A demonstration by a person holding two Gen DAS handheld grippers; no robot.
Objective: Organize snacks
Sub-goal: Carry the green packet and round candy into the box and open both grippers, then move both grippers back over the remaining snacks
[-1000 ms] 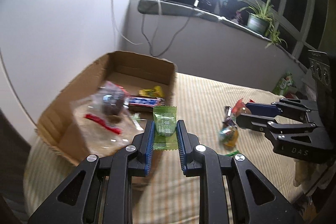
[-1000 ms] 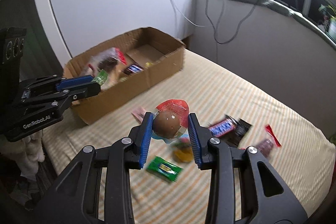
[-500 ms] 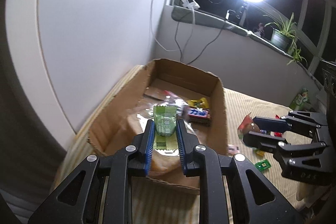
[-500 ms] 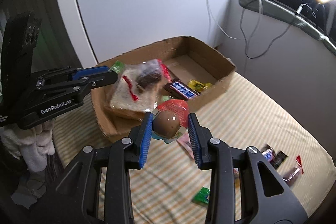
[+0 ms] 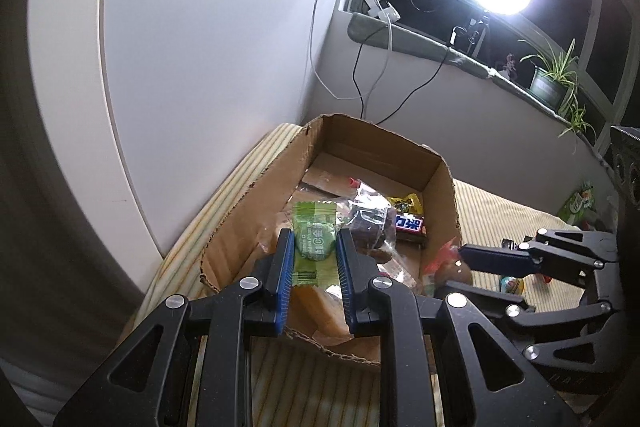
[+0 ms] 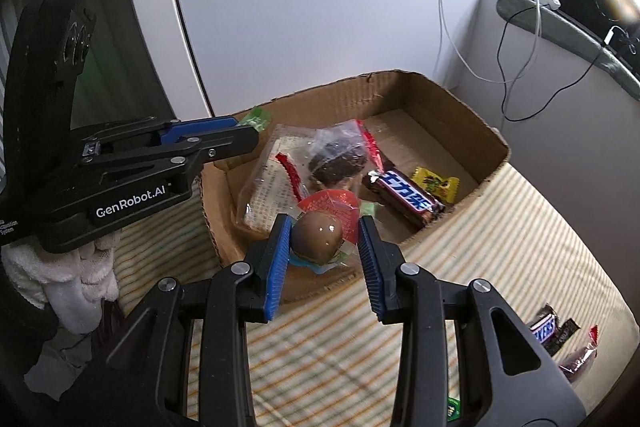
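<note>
We are holding both snacks over the box [image 6: 460,107] for dropping: left gripper [image 5: 314,259] clenching the green candy [image 5: 314,239], right gripper [image 6: 322,247] clenching the egg [image 6: 316,237].

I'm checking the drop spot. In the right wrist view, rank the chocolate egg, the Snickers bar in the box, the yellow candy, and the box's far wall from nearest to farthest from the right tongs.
1. Chocolate egg: held in the right tongs.
2. Snickers bar: in the box, ahead and right.
3. Yellow candy: just beyond the bar, further right.
4. Far wall: back of the box.
</note>
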